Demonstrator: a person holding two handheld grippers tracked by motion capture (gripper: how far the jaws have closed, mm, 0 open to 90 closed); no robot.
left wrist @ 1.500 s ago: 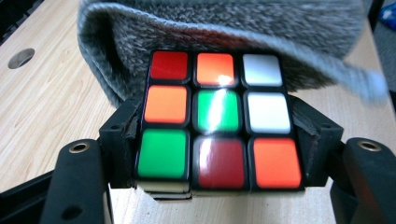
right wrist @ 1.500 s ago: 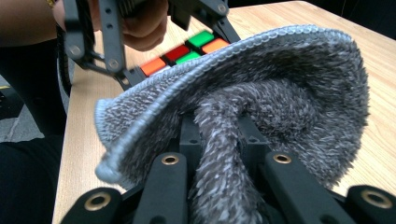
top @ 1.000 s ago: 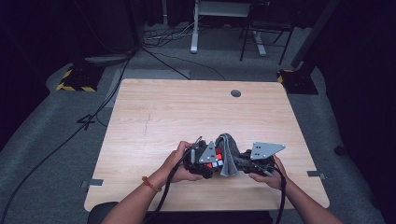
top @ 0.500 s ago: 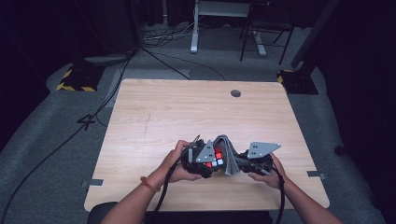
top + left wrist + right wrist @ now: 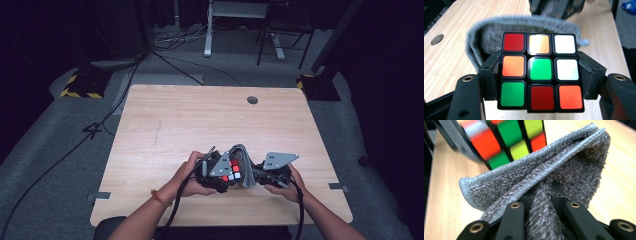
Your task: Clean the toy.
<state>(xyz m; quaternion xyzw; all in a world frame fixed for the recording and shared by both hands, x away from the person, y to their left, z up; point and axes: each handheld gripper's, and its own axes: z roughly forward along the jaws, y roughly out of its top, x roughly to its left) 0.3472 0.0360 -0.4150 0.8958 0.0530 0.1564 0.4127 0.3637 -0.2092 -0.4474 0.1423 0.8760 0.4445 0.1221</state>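
Note:
A Rubik's cube [image 5: 540, 71] with red, orange, green and white stickers sits clamped between the jaws of my left gripper [image 5: 540, 75], which is shut on it. A folded grey cloth [image 5: 541, 187] is pinched in my right gripper [image 5: 542, 202] and presses against the far side of the cube [image 5: 506, 142]. In the high view the cube [image 5: 232, 171], the cloth [image 5: 243, 162] and both grippers meet near the table's front edge, left gripper [image 5: 215, 172] at the left, right gripper [image 5: 267, 172] at the right, both held by hands.
The wooden table [image 5: 200, 120] has a round cable hole [image 5: 252, 100] at the back right. Cables trail from the grippers over the front edge. Beyond the table are grey carpet, floor cables and desk legs [image 5: 207, 30].
The two grippers, cube and cloth have stayed together near the front edge; the cloth and right gripper have shifted slightly against the cube.

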